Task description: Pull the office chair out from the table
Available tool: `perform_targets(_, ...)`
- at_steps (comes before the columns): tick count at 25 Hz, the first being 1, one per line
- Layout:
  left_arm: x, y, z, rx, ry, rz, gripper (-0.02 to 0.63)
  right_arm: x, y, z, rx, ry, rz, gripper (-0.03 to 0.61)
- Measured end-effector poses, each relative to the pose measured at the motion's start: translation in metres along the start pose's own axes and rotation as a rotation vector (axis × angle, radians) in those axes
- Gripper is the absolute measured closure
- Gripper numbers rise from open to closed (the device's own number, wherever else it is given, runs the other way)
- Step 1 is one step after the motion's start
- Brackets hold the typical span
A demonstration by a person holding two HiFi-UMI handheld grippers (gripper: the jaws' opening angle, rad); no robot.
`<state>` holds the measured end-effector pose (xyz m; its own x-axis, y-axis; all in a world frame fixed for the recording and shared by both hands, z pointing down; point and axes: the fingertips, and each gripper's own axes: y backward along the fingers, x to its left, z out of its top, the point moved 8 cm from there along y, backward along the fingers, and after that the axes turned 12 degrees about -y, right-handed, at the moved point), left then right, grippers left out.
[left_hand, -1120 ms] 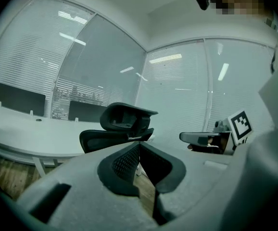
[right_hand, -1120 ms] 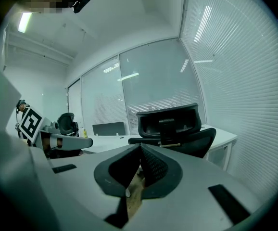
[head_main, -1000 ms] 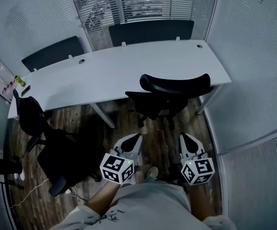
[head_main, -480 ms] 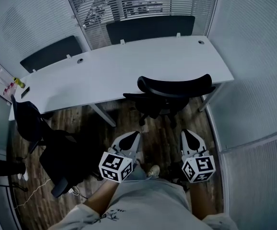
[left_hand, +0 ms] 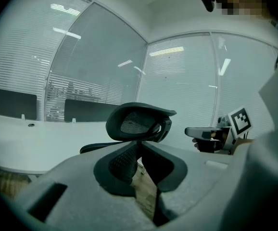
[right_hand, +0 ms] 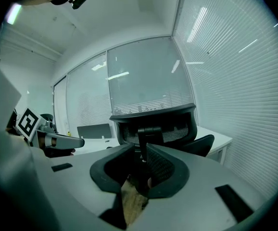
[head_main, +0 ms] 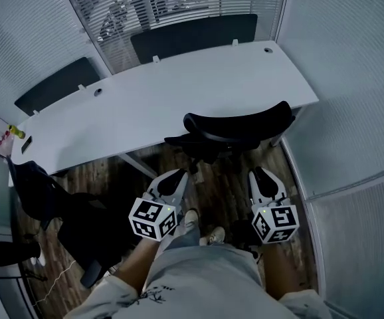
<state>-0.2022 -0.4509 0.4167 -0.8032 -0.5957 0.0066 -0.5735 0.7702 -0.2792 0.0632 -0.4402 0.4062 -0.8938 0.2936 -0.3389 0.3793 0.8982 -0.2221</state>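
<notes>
Left gripper (head_main: 178, 175): jaws were pressed together, holding nothing. Right gripper (head_main: 258, 173): jaws had just been opening to a narrow gap, nothing between them. Office chair (head_main: 237, 126): stood with seat under the bench (head_main: 145, 102) edge, backrest toward both grippers, near them but touched by neither.

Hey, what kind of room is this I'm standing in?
Probably a small office meeting room: a long white table, a black office chair drawn up to it, and glass walls with slatted blinds all round.
</notes>
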Motion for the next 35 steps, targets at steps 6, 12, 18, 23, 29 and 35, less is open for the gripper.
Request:
perform_targets(6,0.017,-0.021,0.003,0.001,-0.025,-0.057,0.518,0.000,-0.021,0.000,-0.008,-0.012,-0.041,0.452)
perform_targets(12,0.036,-0.045,0.003,0.024,-0.085,-0.111,0.443,-0.008,-0.040,-0.002,-0.021,-0.021,-0.084,0.378)
perform_targets(18,0.055,-0.070,0.009,0.016,-0.100,-0.133,0.374,-0.013,-0.060,-0.001,-0.035,-0.006,-0.116,0.311)
perform_targets(23,0.076,-0.090,0.020,0.020,-0.113,-0.148,0.357,-0.009,-0.076,0.003,-0.023,0.007,-0.117,0.304)
perform_targets(29,0.096,-0.113,0.025,0.016,-0.119,-0.163,0.337,-0.012,-0.092,0.002,-0.014,0.005,-0.162,0.301)
perform_targets(35,0.111,-0.139,0.022,0.034,-0.136,-0.196,0.322,-0.016,-0.102,-0.002,0.003,-0.021,-0.178,0.301)
